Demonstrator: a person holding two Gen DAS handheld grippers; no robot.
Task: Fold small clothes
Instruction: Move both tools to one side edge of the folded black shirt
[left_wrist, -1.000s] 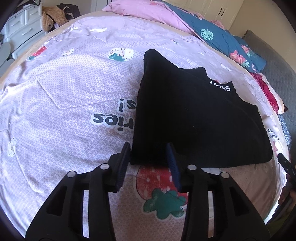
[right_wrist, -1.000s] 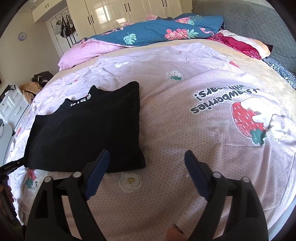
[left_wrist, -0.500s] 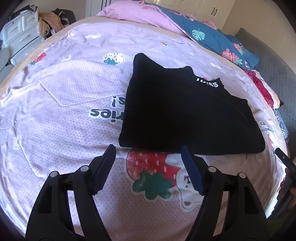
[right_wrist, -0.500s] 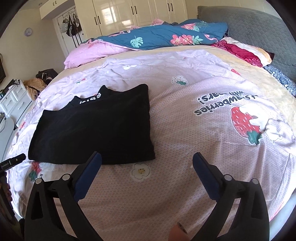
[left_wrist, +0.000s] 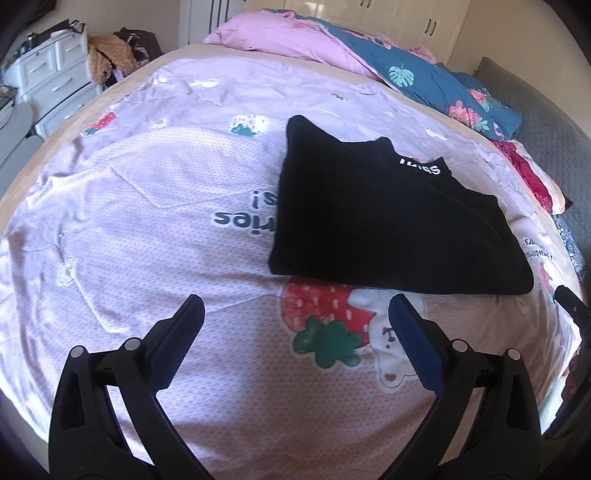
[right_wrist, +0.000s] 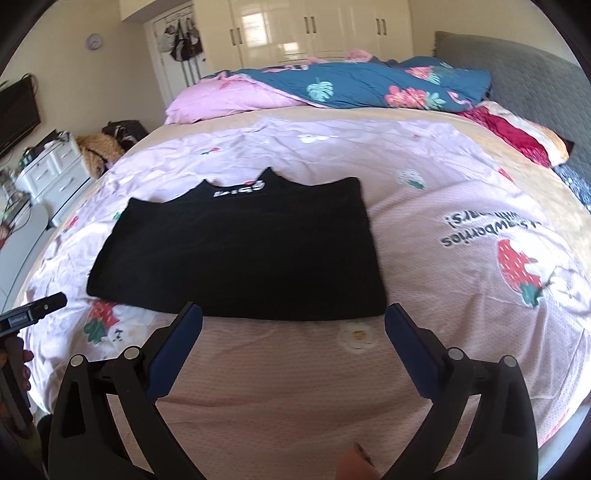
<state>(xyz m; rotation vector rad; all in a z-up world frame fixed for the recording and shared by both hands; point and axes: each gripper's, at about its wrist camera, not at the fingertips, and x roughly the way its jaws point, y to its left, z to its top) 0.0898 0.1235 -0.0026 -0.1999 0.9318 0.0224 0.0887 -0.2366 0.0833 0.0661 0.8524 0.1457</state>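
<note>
A: Black garment (left_wrist: 384, 221), folded into a flat rectangle, lies on the pink strawberry-print bedspread (left_wrist: 155, 221). White lettering shows at its collar edge, on the side toward the blue floral duvet (right_wrist: 362, 86).

B: Left gripper (left_wrist: 295, 317) status?

A: Jaws opening, now spread wide. Nothing sits between the pads. The fingertips hover above the bedspread, just short of the garment's near edge.

B: Right gripper (right_wrist: 293, 321)?

A: Jaws wide apart, empty. The fingertips stand just before the garment's near edge, not touching it.

B: Anything else near the garment?

A: A printed strawberry (left_wrist: 321, 306) on the bedspread, partly under its near edge.
</note>
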